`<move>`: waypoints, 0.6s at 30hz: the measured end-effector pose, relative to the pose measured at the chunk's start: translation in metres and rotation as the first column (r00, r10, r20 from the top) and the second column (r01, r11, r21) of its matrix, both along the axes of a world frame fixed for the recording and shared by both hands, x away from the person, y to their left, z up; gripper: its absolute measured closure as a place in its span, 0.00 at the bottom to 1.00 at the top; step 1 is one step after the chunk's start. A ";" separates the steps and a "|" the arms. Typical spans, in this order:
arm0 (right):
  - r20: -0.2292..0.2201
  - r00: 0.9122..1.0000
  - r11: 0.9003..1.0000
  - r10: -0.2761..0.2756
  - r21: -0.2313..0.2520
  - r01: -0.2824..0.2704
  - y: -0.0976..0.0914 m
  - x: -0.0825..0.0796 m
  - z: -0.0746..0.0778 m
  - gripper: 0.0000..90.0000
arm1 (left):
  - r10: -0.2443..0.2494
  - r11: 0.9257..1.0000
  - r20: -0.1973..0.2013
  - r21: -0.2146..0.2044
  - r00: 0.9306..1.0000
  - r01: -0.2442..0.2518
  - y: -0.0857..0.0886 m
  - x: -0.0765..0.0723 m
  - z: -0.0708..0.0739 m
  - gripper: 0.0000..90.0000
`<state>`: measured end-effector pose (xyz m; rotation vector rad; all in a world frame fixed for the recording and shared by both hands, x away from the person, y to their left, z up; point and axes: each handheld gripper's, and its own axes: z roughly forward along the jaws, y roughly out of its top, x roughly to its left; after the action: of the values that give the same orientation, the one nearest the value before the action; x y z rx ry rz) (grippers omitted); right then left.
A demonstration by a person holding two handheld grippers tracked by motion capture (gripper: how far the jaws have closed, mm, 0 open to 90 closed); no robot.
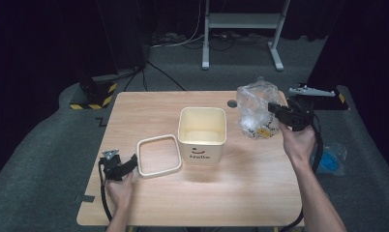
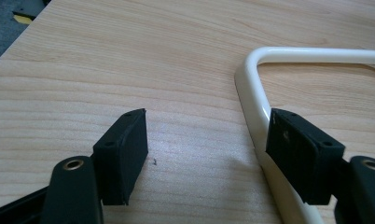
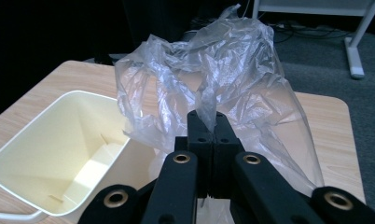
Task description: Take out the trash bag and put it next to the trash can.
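A clear plastic bag [image 1: 254, 107] [image 3: 232, 79] hangs above the table's right side, just right of a cream square bin [image 1: 202, 133] [image 3: 59, 154]. My right gripper [image 1: 276, 112] [image 3: 208, 128] is shut on a fold of the bag, jaws pressed together. The bin's cream frame lid [image 1: 158, 155] [image 2: 260, 98] lies flat on the table left of the bin. My left gripper [image 1: 127, 164] [image 2: 209, 140] rests low on the table at the lid's left edge, open; its right fingertip [image 2: 297, 149] is over the lid's rim, the left one over bare wood.
The wooden table [image 1: 192, 198] has a round cable hole [image 1: 231, 103] behind the bin. A blue crumpled object [image 1: 330, 162] lies on the floor at the right. A white metal stand [image 1: 241, 29] is beyond the table.
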<state>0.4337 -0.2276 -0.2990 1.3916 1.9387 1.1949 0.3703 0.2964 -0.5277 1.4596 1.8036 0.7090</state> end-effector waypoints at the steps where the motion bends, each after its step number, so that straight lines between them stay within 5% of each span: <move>1: -0.002 1.000 1.000 -0.003 -0.003 0.003 -0.001 0.000 -0.001 0.99 | 0.000 1.000 0.000 0.001 1.000 0.000 0.000 0.000 0.000 0.33; 18: -0.048 0.999 0.999 -0.022 -0.033 0.021 -0.007 0.001 -0.043 0.99 | -0.001 1.000 0.001 0.004 1.000 0.001 0.000 0.000 0.000 0.33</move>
<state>0.4351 -0.2350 -0.3422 1.4331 1.9622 1.1244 0.3699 0.2961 -0.5275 1.4623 1.8010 0.7130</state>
